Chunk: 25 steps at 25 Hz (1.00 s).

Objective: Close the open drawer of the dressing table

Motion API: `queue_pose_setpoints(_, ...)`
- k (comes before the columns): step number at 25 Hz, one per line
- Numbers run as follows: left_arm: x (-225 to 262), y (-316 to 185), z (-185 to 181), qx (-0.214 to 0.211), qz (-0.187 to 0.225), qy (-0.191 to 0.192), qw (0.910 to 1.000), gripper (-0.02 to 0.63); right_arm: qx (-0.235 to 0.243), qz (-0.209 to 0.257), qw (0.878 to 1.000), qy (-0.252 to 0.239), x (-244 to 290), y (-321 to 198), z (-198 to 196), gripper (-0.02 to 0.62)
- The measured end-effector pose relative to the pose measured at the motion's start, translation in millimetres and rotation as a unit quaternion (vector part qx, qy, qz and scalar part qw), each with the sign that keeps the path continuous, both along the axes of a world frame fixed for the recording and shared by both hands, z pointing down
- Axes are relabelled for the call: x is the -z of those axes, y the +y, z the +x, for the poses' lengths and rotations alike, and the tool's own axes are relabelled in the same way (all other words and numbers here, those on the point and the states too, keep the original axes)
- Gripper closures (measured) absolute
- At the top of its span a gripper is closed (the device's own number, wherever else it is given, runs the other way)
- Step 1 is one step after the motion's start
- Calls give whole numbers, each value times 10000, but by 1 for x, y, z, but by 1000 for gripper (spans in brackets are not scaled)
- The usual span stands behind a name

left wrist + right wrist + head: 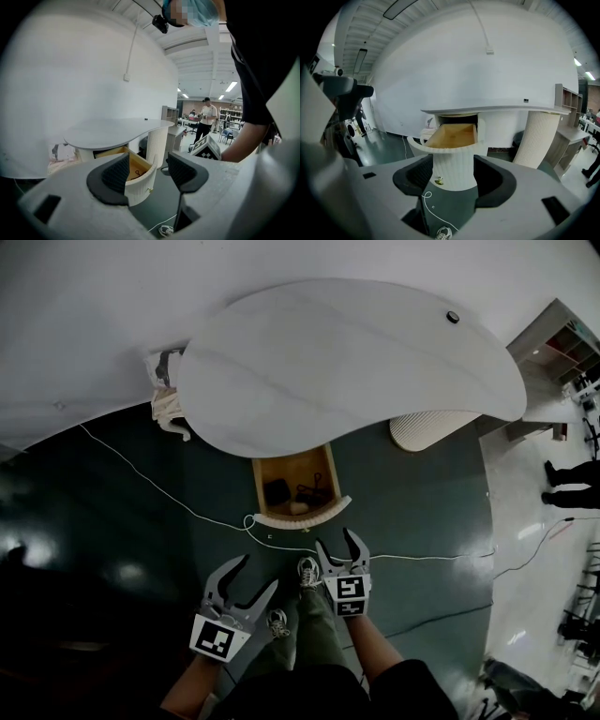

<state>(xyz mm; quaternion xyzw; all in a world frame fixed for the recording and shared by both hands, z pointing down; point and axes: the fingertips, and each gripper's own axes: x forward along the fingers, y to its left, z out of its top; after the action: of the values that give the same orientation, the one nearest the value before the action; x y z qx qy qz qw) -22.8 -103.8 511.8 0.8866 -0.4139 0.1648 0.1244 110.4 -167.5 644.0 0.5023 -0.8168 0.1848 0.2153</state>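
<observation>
The dressing table (pixel 347 352) has a white curved top and stands against the wall. Its drawer (pixel 295 486) is pulled out toward me, showing a wooden inside with dark items and a curved ribbed white front (pixel 302 515). My right gripper (pixel 334 538) is open and empty, just short of the drawer front, apart from it. In the right gripper view the drawer front (pixel 452 164) and its small brass knob (pixel 438 180) lie between the open jaws. My left gripper (pixel 260 571) is open and empty, lower left of the drawer. In the left gripper view the drawer (pixel 140 180) is ahead.
A white cable (pixel 169 493) runs across the dark floor past the drawer. The table's ribbed pedestal (pixel 427 427) stands to the right. My shoes (pixel 309 570) are just below the drawer. A person (pixel 572 484) and shelving (pixel 562 343) are at far right.
</observation>
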Motion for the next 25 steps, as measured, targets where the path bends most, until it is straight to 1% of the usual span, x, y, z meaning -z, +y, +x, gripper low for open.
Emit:
queue_pose_setpoints(9,-16,-8,-3,45,-145,61,9999,354,20,-159,9998,93,-30,-16,-7,339)
queue_pose_setpoints(19,-31,-6,-12,275,-240,102,9993,354,226,-56,9997,63,-35,-29,-16,339)
queue_pose_setpoints(25,-36,-6,-10,353,-317,139,9988,354,302,-1,9995,27,-34,-38,-18,339)
